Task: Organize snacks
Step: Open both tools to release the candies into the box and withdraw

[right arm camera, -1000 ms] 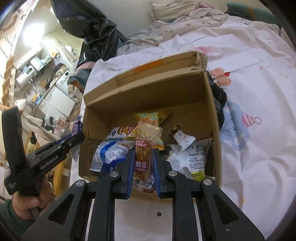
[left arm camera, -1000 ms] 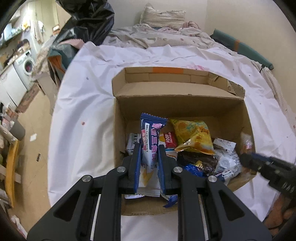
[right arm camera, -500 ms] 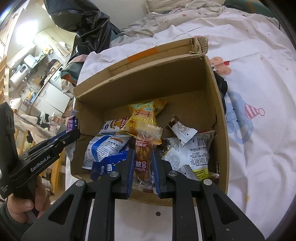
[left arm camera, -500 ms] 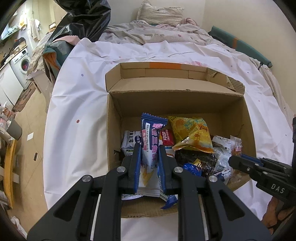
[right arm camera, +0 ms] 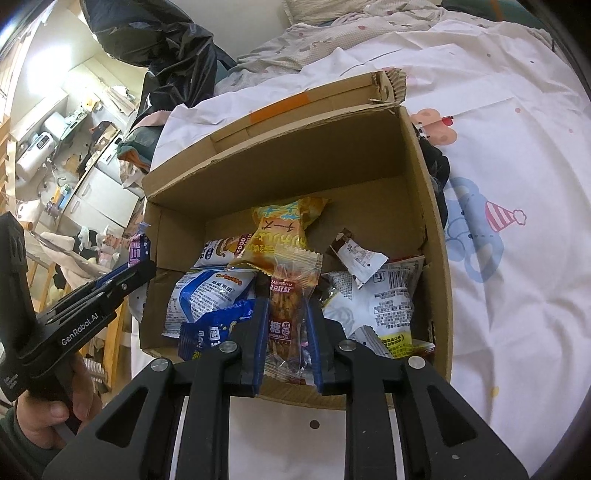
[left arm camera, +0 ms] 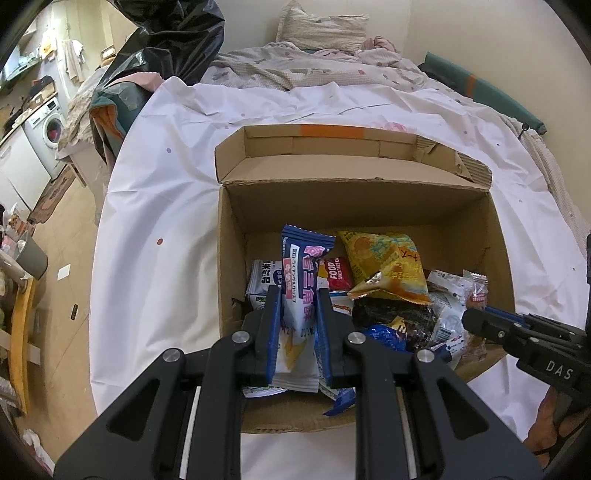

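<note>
White sheet [left arm camera: 166,206] covered the bed, with a cartoon print [right arm camera: 480,229] visible on it in the right wrist view. Open cardboard box [left arm camera: 369,206] sat on the sheet, flaps up, orange tape strip [left arm camera: 325,130] on the far flap. Snacks were piled loose in the bottom of the box: yellow chip bag [left arm camera: 388,266] toward the back, red FOOD packet [left arm camera: 338,273] just beside it, dark packet [left arm camera: 391,317] in front of the yellow one, white-and-blue pouch [right arm camera: 210,295] on the left side, white packet with printed label [right arm camera: 384,306] on the right side. Left gripper [left arm camera: 297,317] was clamped on a blue-and-white wrapped bar [left arm camera: 301,284], held upright above the near-left part of the box, top end poking out past the fingers. Right gripper [right arm camera: 286,321] was clamped on a clear-wrapped brown snack stick [right arm camera: 290,295], also upright, over the near edge of the box. Each gripper showed in the other's camera: right one at the box's near-right corner, left one just outside the left wall with a hand [right arm camera: 48,402] on its handle. Black plastic bag [left arm camera: 166,40] and pillow [left arm camera: 321,27] sat at the far end of the bed.
</note>
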### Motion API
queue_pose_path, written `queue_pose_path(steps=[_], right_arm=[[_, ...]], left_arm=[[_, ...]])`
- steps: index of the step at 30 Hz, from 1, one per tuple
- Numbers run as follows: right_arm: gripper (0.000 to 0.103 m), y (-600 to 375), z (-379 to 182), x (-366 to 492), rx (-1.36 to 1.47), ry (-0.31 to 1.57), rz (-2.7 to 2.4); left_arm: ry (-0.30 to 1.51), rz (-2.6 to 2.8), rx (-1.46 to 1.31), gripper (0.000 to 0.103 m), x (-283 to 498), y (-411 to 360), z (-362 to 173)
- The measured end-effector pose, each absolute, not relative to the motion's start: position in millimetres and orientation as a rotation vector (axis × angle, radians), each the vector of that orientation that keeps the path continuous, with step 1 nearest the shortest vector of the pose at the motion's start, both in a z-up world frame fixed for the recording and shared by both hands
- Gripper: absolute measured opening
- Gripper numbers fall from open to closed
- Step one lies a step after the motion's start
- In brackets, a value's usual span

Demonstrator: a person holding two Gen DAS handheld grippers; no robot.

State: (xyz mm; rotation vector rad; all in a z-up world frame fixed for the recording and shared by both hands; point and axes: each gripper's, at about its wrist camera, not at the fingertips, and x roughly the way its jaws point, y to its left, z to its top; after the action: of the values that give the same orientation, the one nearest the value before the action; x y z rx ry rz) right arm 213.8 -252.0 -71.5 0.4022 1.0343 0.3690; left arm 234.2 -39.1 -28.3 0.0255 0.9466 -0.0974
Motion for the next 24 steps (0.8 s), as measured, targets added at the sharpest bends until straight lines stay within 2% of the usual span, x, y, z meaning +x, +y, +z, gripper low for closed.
queue_pose_path(steps=[5, 7, 8, 9, 11, 12, 13, 15, 17, 19, 24], right_arm=[[0.023, -255, -71, 214, 0.423, 1.026, 0.371], [0.023, -256, -69, 213, 0.429, 1.016, 0.377], [0.023, -257, -68, 212, 0.433, 1.011, 0.379], [0.023, -257, -67, 212, 0.436, 1.008, 0.381], [0.024, -259, -65, 211, 0.447, 0.997, 0.382], [0.029, -260, -64, 211, 0.451, 0.994, 0.382], [0.034, -261, -64, 211, 0.455, 0.99, 0.381], [0.072, -263, -59, 210, 0.464, 0.967, 0.374], [0.08, -263, -51, 207, 0.456, 0.925, 0.366], [0.081, -262, -41, 203, 0.433, 0.888, 0.372], [0.102, -262, -15, 188, 0.407, 0.784, 0.355]], left_arm=[[0.95, -0.104, 0.022, 0.017, 234, -39, -28], [0.946, -0.107, 0.021, 0.023, 234, -39, -27], [0.942, -0.104, 0.022, 0.036, 233, -39, -26], [0.933, -0.097, 0.025, 0.054, 232, -39, -24], [0.91, -0.083, 0.028, 0.075, 229, -39, -21], [0.9, -0.08, 0.029, 0.082, 228, -39, -19], [0.894, -0.08, 0.028, 0.082, 227, -39, -18], [0.883, -0.092, 0.019, 0.082, 226, -38, -15], [0.863, -0.085, 0.008, 0.082, 224, -37, -11], [0.839, -0.066, -0.003, 0.082, 219, -33, -5], [0.777, -0.046, -0.053, 0.082, 203, -23, 9]])
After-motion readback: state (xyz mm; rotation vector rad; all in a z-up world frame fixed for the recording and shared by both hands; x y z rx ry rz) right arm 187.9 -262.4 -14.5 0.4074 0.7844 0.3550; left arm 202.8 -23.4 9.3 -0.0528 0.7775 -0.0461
